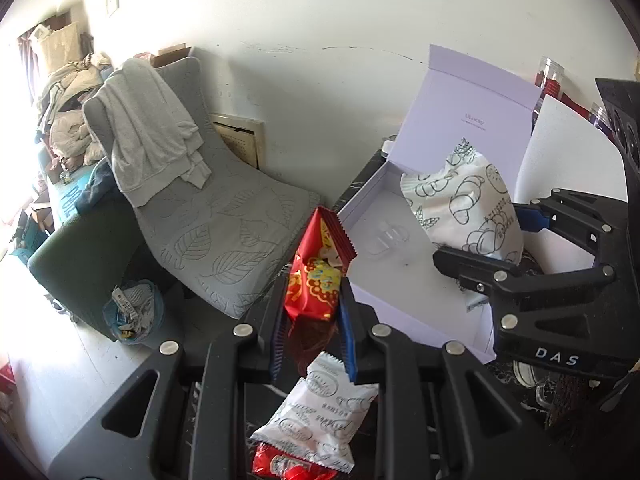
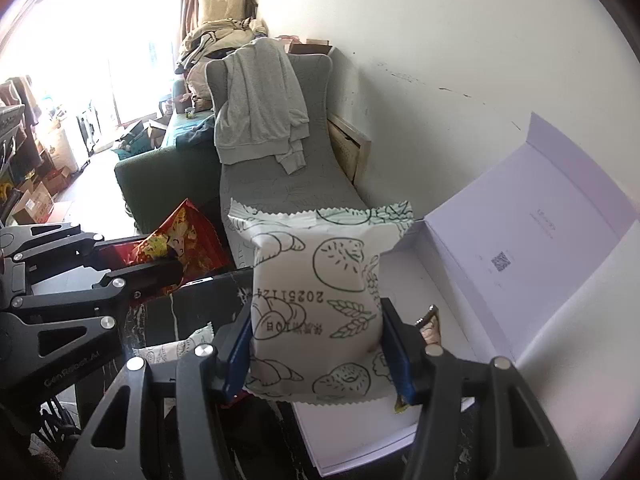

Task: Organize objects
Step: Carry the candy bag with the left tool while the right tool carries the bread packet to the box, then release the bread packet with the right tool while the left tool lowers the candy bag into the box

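Left gripper (image 1: 312, 304) is clamped on a red snack packet (image 1: 318, 268), centre of the left view, just beside the open white box (image 1: 384, 248). Right gripper (image 2: 316, 344) is clamped on a white bread packet (image 2: 316, 304), frame centre, held above the box. Another white packet (image 1: 320, 420) lies lower centre on the dark table (image 2: 200, 304).

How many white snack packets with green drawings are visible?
2. One white packet is held in the right tool over the open box; another lies on the dark table. More may be hidden.
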`<state>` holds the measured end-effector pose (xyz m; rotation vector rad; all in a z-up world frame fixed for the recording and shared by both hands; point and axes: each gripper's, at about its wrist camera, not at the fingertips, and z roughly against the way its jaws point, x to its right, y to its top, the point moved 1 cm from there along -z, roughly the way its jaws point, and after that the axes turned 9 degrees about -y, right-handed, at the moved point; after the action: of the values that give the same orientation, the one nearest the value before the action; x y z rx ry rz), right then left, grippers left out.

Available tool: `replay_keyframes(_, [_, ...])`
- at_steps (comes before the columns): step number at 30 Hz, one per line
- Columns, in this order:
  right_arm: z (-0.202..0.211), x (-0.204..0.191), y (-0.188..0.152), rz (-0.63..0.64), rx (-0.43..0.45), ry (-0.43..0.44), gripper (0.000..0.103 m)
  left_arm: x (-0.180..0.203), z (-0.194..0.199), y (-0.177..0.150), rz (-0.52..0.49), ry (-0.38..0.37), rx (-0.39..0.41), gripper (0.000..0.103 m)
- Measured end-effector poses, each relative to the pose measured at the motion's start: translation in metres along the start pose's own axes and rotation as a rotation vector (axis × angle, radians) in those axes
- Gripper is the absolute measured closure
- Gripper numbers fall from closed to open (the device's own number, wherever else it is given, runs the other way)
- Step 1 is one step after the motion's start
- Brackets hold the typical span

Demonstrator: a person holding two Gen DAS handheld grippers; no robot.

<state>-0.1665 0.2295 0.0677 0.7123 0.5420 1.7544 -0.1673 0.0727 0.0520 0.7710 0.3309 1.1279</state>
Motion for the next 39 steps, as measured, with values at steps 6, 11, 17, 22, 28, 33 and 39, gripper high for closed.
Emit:
replay_keyframes(6, [-0.003,0.024,0.001,-0.051,-0.013,-0.097,0.044,0.018,-0.016,0.01,-0.04,-0.029,-0.012,0.081])
replay_keyframes(11, [-0.009,0.047,-0.001,-0.106,-0.03,-0.151,0.044,0.035,-0.032,0.021,-0.089,-0.05,-0.023,0.081])
replay_keyframes(17, [-0.017,0.07,-0.005,-0.163,-0.055,-0.224,0.044,0.06,-0.051,0.033,-0.179,-0.07,-0.031,0.081])
replay_keyframes(22, [-0.026,0.087,-0.009,-0.214,-0.081,-0.245,0.044,0.078,-0.066,0.042,-0.234,-0.082,-0.036,0.081])
replay_keyframes(28, [-0.033,0.094,-0.014,-0.224,-0.116,-0.32,0.044,0.084,-0.089,0.047,-0.252,-0.098,-0.072,0.081])
replay_keyframes(33, [-0.044,0.091,-0.016,-0.218,-0.157,-0.348,0.044,0.074,-0.111,0.052,-0.214,-0.109,-0.117,0.081])
replay_keyframes(39, [-0.043,0.083,-0.016,-0.19,-0.163,-0.37,0.044,0.058,-0.131,0.053,-0.135,-0.132,-0.17,0.081])
